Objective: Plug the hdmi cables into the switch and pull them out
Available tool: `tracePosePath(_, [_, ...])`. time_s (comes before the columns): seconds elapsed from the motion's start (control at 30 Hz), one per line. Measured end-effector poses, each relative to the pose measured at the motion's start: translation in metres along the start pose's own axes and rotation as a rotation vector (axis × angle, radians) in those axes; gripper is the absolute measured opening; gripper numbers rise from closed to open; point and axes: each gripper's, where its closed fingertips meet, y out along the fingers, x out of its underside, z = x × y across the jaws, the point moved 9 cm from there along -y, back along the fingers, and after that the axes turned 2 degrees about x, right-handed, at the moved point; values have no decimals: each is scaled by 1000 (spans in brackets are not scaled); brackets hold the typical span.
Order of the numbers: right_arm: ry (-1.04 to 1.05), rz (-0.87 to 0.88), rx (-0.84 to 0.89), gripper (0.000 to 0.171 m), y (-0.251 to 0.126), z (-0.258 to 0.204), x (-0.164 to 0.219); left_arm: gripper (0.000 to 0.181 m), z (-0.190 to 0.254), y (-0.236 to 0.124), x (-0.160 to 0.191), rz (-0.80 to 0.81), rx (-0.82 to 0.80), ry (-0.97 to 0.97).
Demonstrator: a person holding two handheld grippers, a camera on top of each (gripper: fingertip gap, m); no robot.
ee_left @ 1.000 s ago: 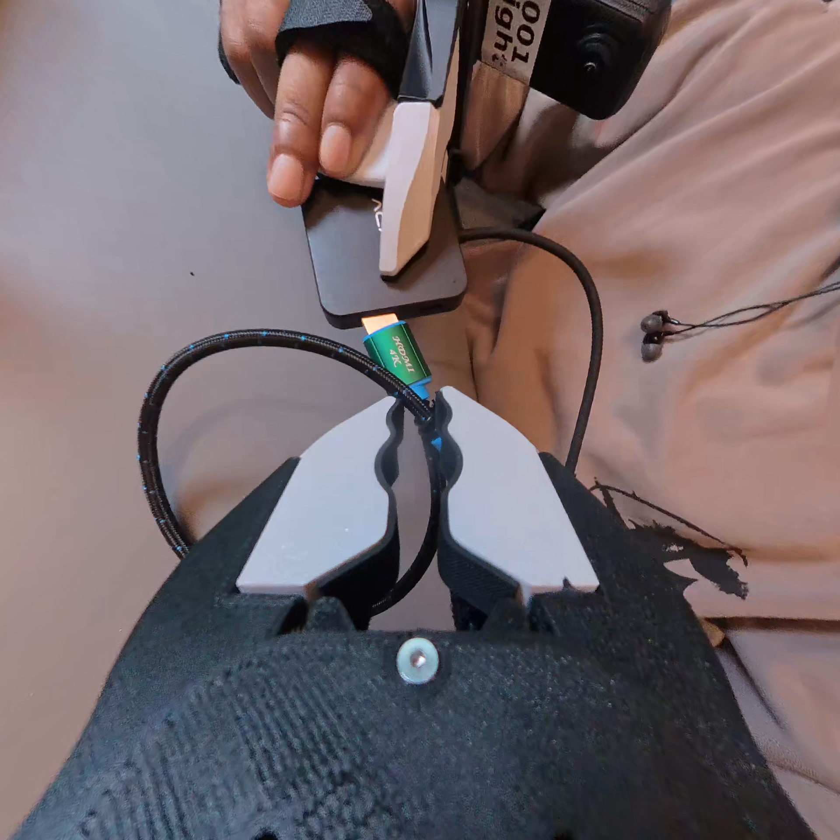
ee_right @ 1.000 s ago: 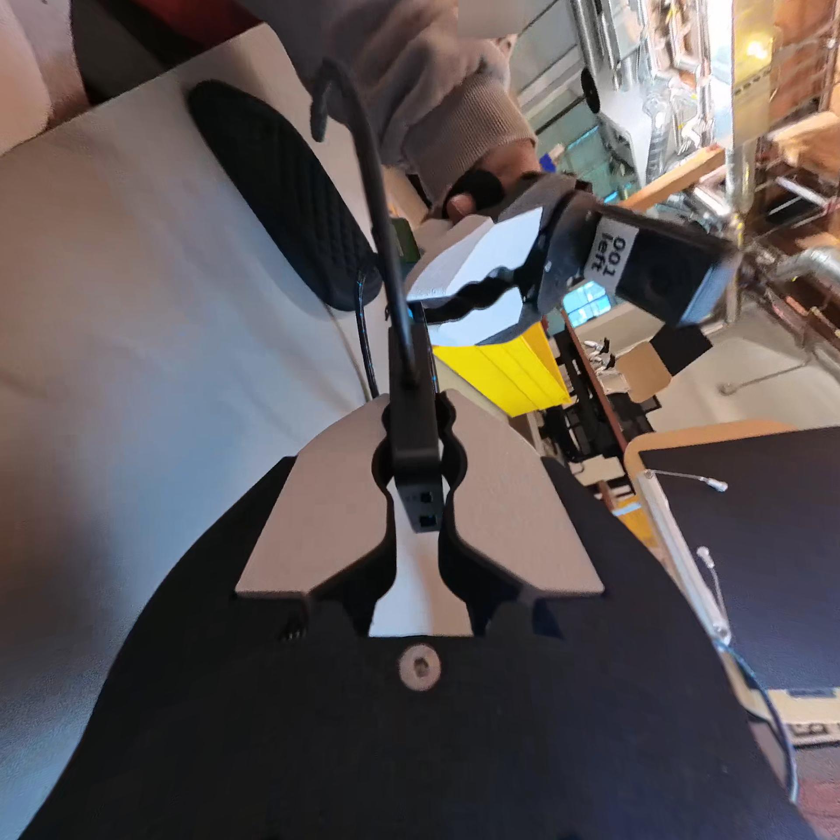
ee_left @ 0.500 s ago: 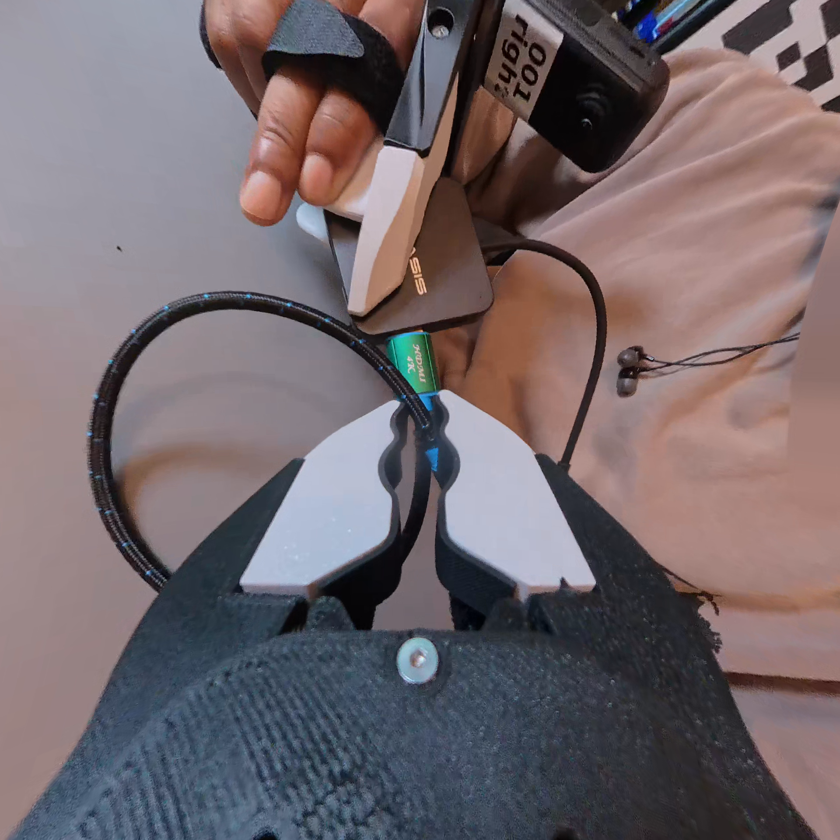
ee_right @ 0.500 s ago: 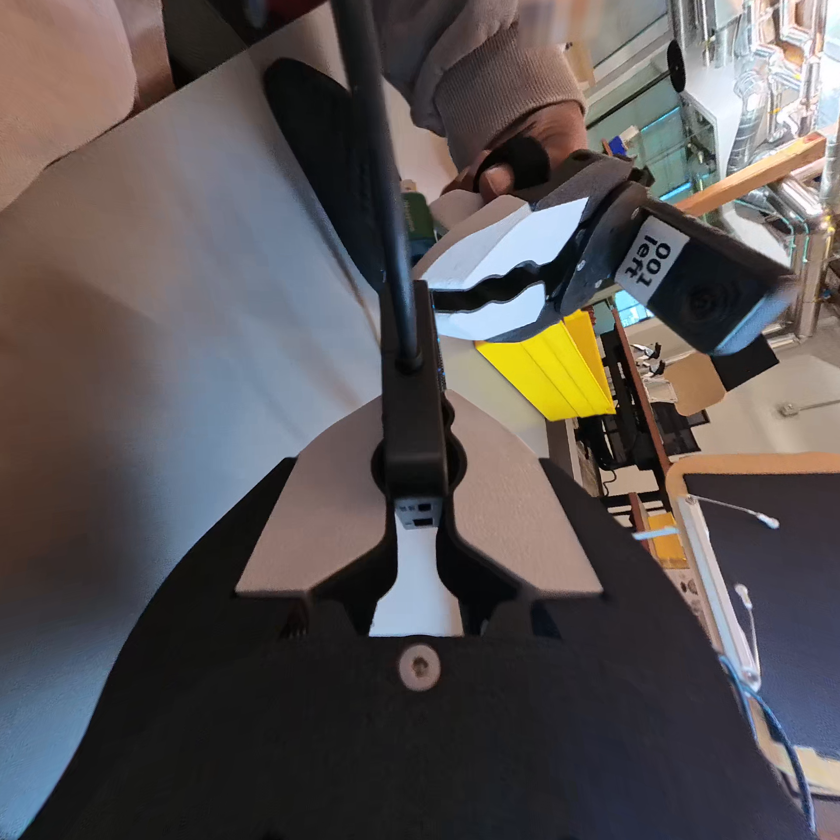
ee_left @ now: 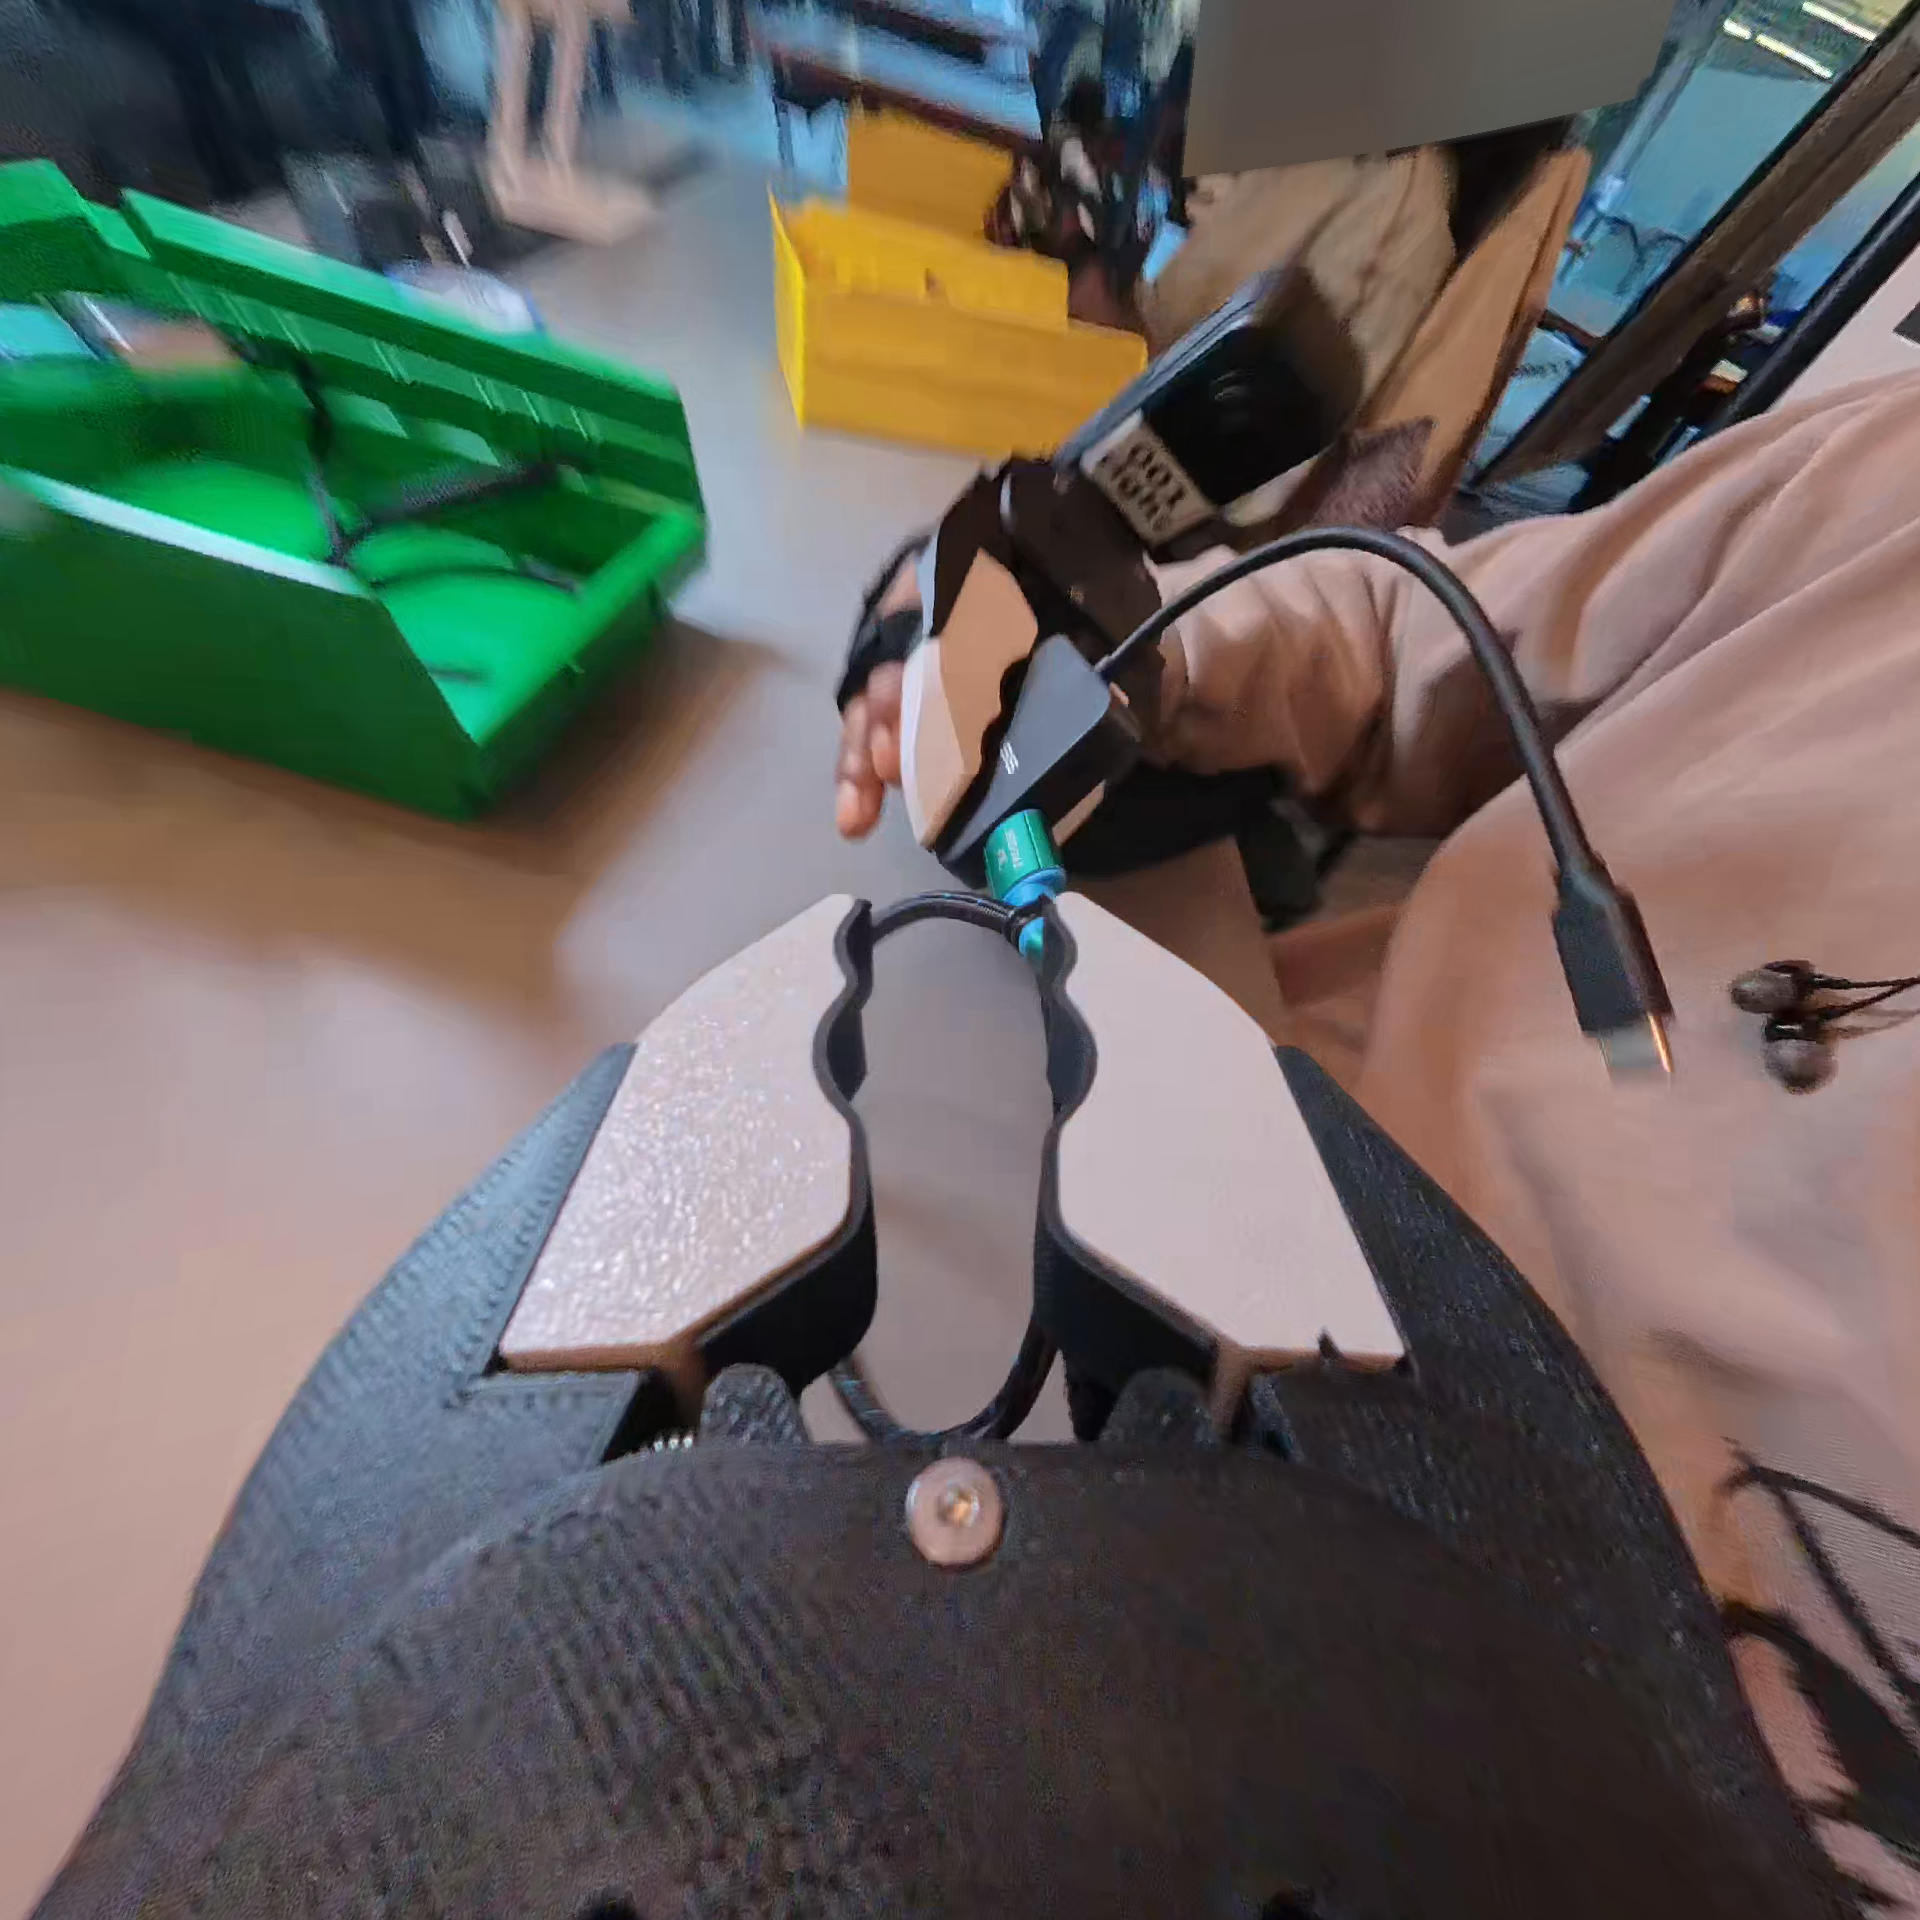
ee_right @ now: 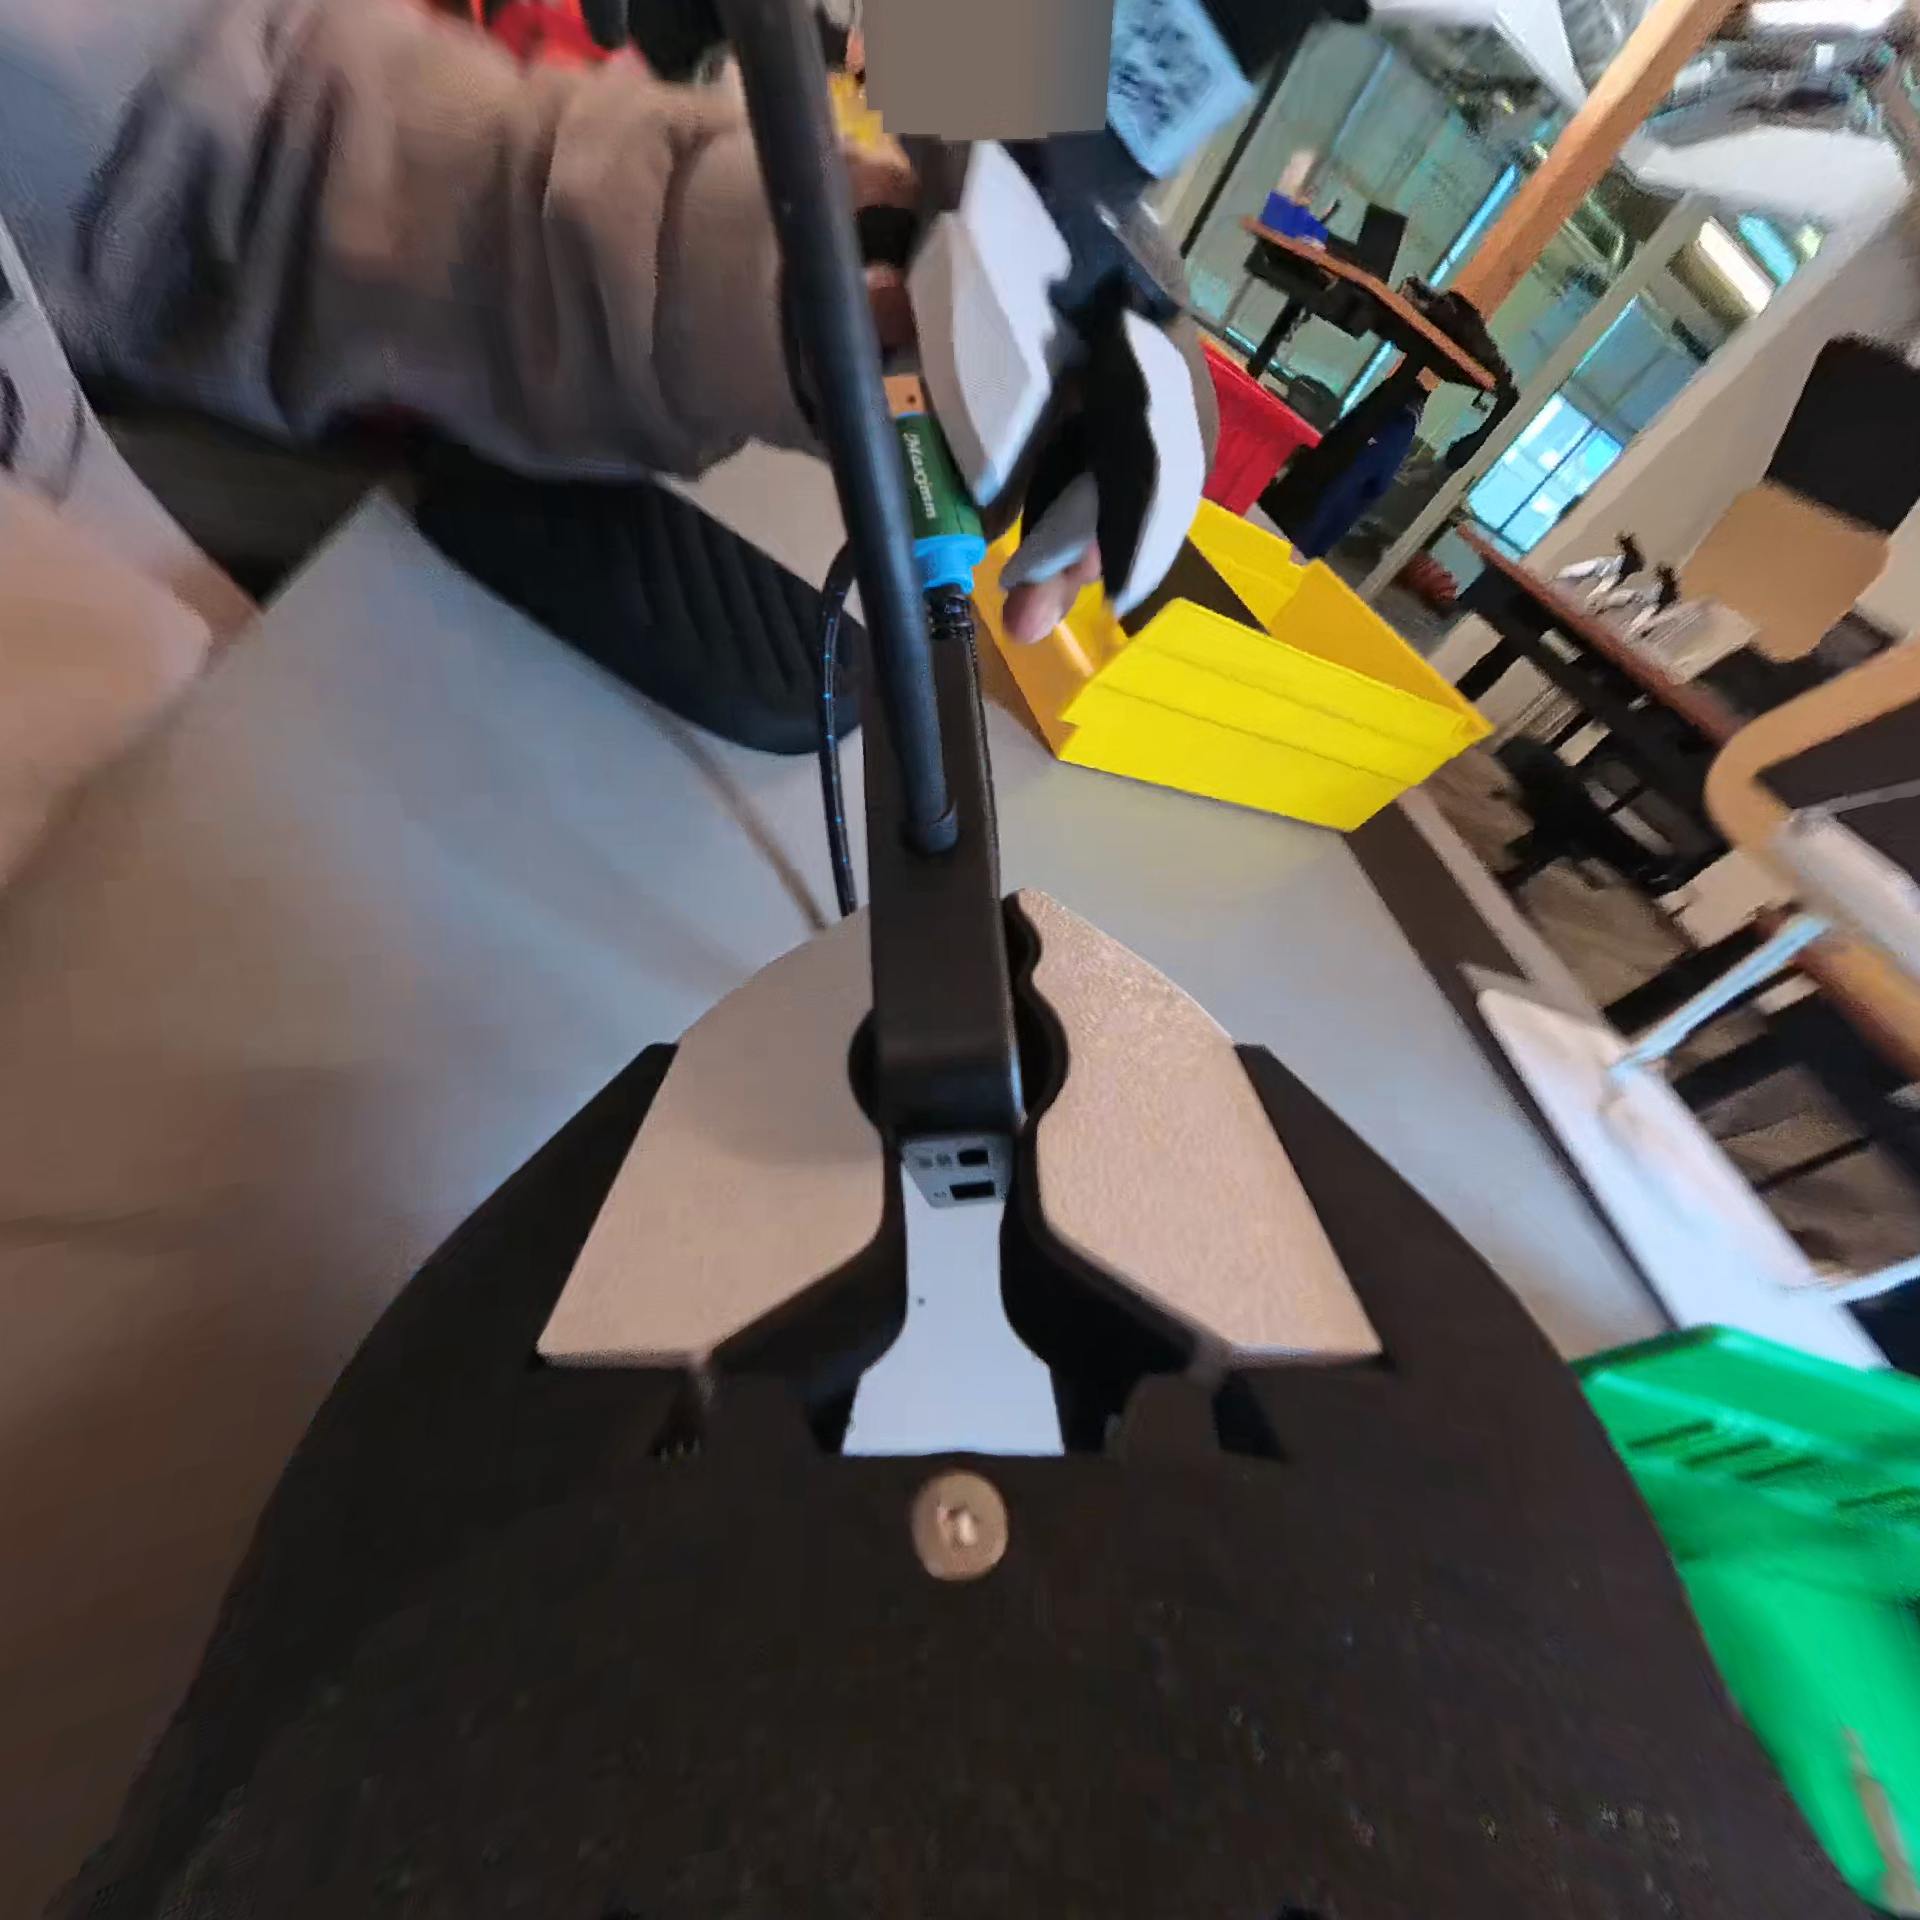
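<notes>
My right gripper (ee_right: 940, 935) is shut on the flat black switch (ee_right: 940, 1018) and holds it edge-on in the air. In the left wrist view it (ee_left: 987, 800) holds the switch (ee_left: 1049, 717) above the table. The green HDMI plug (ee_left: 1013, 852) sits against the switch's lower edge; I cannot tell how deep it is seated. My left gripper (ee_left: 954, 914) is open just below the plug. The braided black cable (ee_left: 935, 909) lies loose across its fingertips. The plug (ee_right: 930, 488) also shows in the right wrist view beside a pale left finger (ee_right: 987, 312).
The switch's own black lead ends in a loose plug (ee_left: 1610, 966) hanging over the person's beige sweater (ee_left: 1662, 1247). Earbuds (ee_left: 1787, 1008) lie on the sweater. A green bin (ee_left: 312, 582) and a yellow bin (ee_left: 935, 332) stand farther off. A black pad (ee_right: 644, 613) lies on the table (ee_right: 468, 883). Tip to tip, the grippers are about 7 cm apart.
The plug went from partly out to tight against the switch. My left gripper then opened and let go of the cable. Both grippers tilted up, so the room now shows.
</notes>
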Motion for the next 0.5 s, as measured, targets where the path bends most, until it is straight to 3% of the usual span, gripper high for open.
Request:
tracePosePath(0.13, [310,104,-28,15,-4,18,8,45,4,-26,-9,201,-31,219])
tracePosePath(0.27, [487,193,-48,15,-4,28,11,48,-3,-22,5,118,-78,267])
tracePosePath(0.33, [491,179,-70,15,2,25,11,33,-6,-5,16,24,-172,340])
tracePosePath(0.37, [487,161,-66,15,4,23,12,10,-7,1,20,-10,-218,383])
tracePosePath(0.4, [490,153,-59,16,5,23,13,1,-6,4,21,-15,-223,410])
tracePosePath(0.5, [490,114,-31,18,1,29,14,0,-8,-5,16,45,-210,332])
